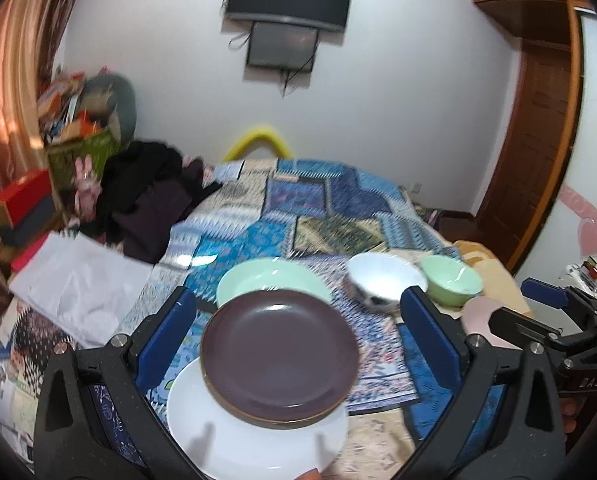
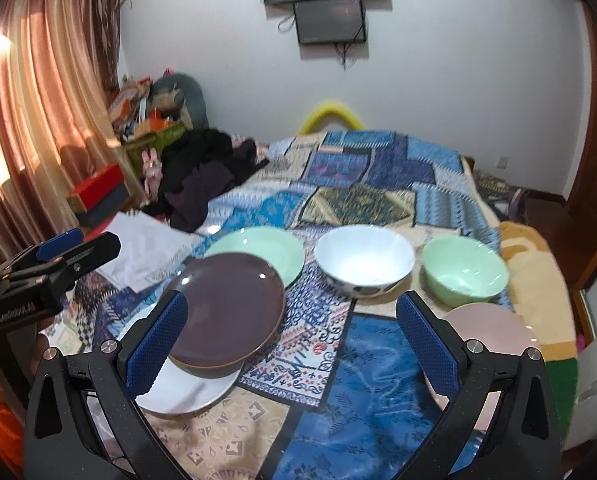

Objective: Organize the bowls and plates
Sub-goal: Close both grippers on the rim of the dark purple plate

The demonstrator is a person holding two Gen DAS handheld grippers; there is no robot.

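Plates and bowls are lying on a bed covered with a blue patchwork quilt (image 2: pixel 378 184). Between the wide-spread, released jaws of the left gripper (image 1: pixel 298 344) a brown plate (image 1: pixel 278 348) is sitting on top of a white plate (image 1: pixel 254 436), its rim overhanging the white one on the far side. The left jaws are standing apart from both plates, gripping nothing. Just beyond this stack a pale green plate (image 1: pixel 272 280) is resting flat on the quilt.

The right gripper (image 2: pixel 290 344) is also hanging with its jaws released and empty, over bare quilt. To its left the brown plate (image 2: pixel 230 312) is appearing tilted on the white plate (image 2: pixel 186 392), though the fisheye may be exaggerating the lean. Farther out, a white bowl (image 2: pixel 364 262) with a dark patterned base is standing beside a pale green bowl (image 2: pixel 464 270), the two close but apart. A pink plate (image 2: pixel 490 328) is lying near the right jaw, partly hidden behind it.

Counted: four plates, two bowls. Dark clothing (image 2: pixel 206 172) is heaped at the quilt's far left.
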